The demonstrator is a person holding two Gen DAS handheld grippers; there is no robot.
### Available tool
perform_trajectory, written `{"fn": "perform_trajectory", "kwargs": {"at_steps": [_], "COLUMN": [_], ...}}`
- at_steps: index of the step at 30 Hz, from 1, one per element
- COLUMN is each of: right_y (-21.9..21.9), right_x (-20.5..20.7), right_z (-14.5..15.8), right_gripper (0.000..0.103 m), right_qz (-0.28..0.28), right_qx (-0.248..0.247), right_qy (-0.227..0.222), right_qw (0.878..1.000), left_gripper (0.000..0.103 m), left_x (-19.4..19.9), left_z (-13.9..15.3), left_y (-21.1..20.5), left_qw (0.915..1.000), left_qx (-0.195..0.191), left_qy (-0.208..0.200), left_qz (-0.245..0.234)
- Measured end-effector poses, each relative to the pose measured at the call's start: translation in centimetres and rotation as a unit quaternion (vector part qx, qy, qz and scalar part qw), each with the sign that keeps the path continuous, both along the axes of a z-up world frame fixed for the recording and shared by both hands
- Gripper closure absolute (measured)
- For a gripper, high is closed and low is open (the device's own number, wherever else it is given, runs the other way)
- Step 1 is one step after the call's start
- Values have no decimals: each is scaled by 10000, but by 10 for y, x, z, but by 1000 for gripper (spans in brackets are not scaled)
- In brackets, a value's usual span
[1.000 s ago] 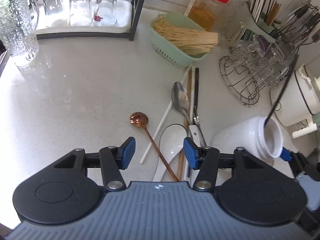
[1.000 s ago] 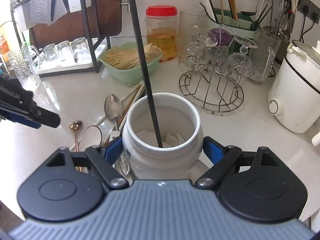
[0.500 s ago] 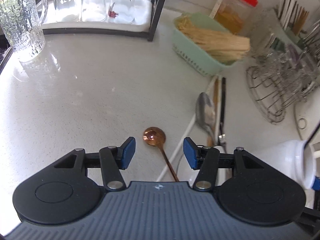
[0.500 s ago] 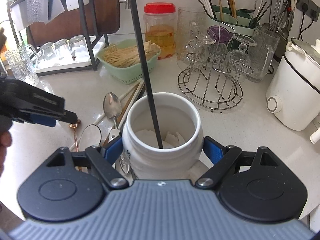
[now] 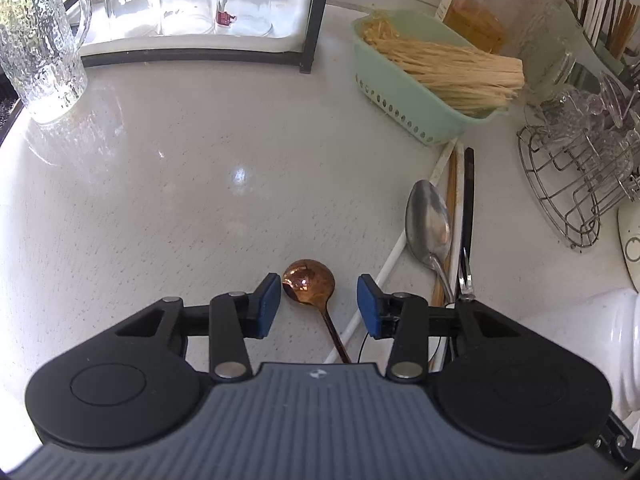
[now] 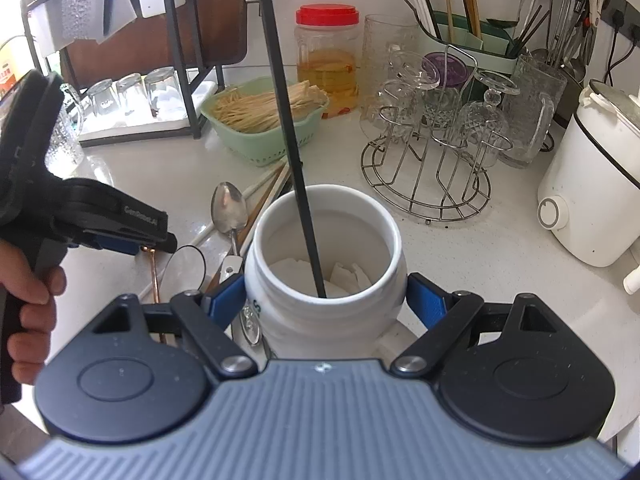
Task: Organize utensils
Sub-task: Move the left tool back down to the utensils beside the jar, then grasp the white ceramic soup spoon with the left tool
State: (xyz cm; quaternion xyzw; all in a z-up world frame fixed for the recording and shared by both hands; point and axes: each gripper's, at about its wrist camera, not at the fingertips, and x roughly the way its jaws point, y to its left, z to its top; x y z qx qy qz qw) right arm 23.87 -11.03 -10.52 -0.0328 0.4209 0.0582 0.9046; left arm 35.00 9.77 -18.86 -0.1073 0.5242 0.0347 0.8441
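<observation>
1. Countertop [image 5: 160, 208]: pale speckled, spreads ahead of both grippers.
2. White jar [image 6: 326, 280]: squeezed between the blue pads of the right gripper [image 6: 325, 298], clenched on its sides; jar mouth faces the camera.
3. Left gripper [image 5: 316, 300]: pointed steeply down at the counter, jaws closing, not yet touching anything; a hand [image 6: 28, 312] holds its grip.
4. Black chopstick [image 6: 290, 136]: stands tilted inside the white jar, tip at the bottom.
5. Copper spoon [image 5: 310, 282]: lies on the counter, bowl between the left pads, nearer the left one; handle runs back under the gripper body.
6. Silver spoon [image 5: 428, 226]: ahead and right of the left gripper, beside loose chopsticks [image 5: 452, 200].
</observation>
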Motion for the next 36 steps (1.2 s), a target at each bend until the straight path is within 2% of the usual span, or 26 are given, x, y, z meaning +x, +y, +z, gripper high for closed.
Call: {"fn": "perform_trajectory", "kwargs": {"at_steps": [5,16,36], "right_y": [0,2,6], "right_x": [1,2,-3], "right_z": [0,0,-4], "right_gripper": [14,14,14], "right_qz": [-6,-47,-105], "right_qx": [-12,-84,-129], "right_qy": [19,45,-135], "right_qw": [10000,9999,9998], "left_gripper": [69,70,71], "left_x": [3,-1,-33], "left_z": [1,7,65], "left_y": [-5,1,-3], "left_qw": [9996,9993,9934], "left_qx": [249,51,-430], "left_qy": [63,-14,-561], "left_qz": [-79,-359,-907]}}
